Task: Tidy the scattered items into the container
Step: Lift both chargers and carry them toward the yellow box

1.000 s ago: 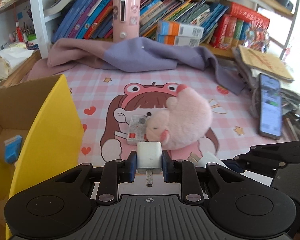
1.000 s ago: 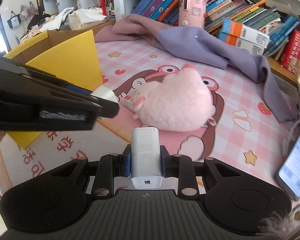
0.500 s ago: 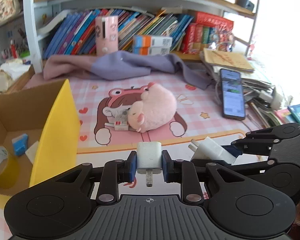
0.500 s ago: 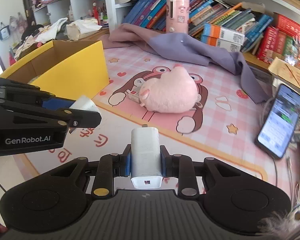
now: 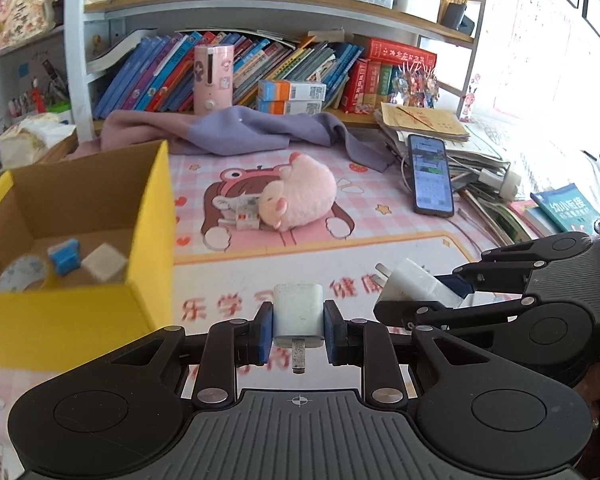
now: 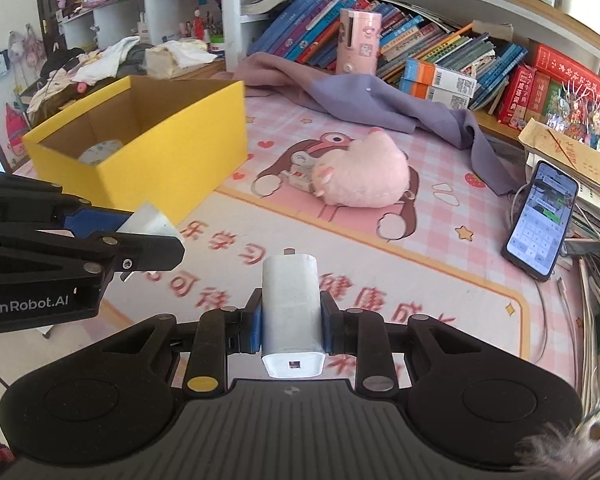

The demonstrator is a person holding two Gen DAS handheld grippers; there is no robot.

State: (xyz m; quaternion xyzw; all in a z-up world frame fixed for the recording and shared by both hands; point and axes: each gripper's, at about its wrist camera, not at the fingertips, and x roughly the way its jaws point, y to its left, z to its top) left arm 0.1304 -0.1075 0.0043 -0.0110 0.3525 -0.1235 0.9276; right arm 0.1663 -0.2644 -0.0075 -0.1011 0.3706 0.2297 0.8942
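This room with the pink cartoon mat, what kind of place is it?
Probably a child's study desk at home: crowded bookshelves behind, a pink plush toy on the mat, and a pile of workbooks beside a phone.

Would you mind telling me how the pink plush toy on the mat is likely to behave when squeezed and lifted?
The pink plush toy looks fluffy and rounded, so it probably squashes under pressure and weighs little. Its fur may slip slightly. It seems to touch the small carton, which it may nudge.

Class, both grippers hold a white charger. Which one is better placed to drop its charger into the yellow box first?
Left. The left gripper is right beside the yellow box; the right gripper is farther out over the mat.
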